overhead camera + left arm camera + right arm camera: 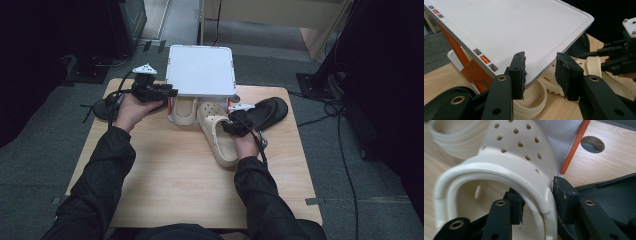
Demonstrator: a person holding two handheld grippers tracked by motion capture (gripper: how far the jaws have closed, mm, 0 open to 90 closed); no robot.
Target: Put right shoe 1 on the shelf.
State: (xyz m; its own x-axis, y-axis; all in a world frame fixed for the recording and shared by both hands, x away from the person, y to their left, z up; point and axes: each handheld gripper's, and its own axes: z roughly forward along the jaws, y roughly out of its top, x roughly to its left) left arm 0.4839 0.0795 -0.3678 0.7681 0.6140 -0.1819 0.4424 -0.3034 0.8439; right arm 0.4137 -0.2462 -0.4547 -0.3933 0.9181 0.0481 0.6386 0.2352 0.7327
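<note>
Right tool (537,201) straddles the clog (218,134) wall, released; left tool (541,75), released, flanks the rack (201,70) corner.

Seen from above, both arms wear black long sleeves of a smooth jacket cloth, creased at the elbows, ending at the wrists. The left gripper (159,91), just beside the white rack (201,70), is black with a grey three-cornered plate on top and a black cable looping off it. The right gripper (234,121), near the rack's front right corner, is black too, its plate white-grey with small screws. Up close, the jaws show brass-coloured rivets and rough, worn black foam pads (569,75)
</note>
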